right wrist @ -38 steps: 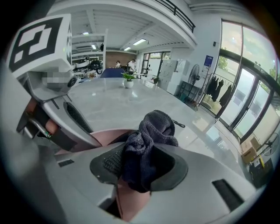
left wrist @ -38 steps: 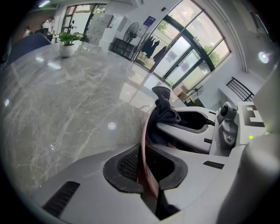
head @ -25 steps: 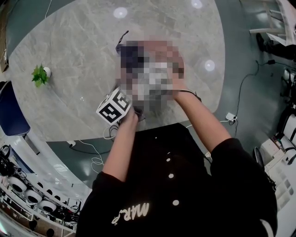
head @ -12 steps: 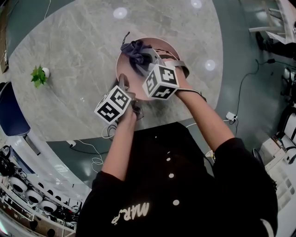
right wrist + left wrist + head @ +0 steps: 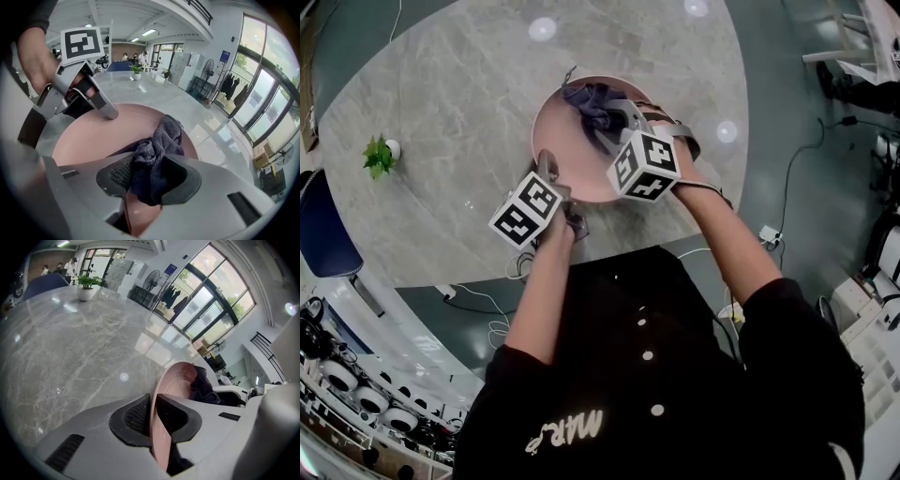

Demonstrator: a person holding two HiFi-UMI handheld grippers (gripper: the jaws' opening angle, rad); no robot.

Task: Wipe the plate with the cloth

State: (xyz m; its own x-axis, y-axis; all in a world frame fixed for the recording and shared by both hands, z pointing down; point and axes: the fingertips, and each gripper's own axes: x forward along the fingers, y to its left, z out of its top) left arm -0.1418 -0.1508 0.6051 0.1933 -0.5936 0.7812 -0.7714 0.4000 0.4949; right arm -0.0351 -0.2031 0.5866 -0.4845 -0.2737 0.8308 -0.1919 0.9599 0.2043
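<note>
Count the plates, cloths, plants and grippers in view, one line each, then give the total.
Plate: 1
Cloth: 1
Potted plant: 1
Grippers: 2 (left gripper, right gripper)
Total: 5

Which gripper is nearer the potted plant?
Left. The left gripper clamps the rim of the plate on the side toward the potted plant; the right gripper holds the cloth farther across.

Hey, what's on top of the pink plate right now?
A dark cloth lies bunched on the pink plate, pinched by the right hand-held gripper. The left hand-held gripper clamps the plate's rim. The plate surface under the cloth is covered, so it can't be seen.
</note>
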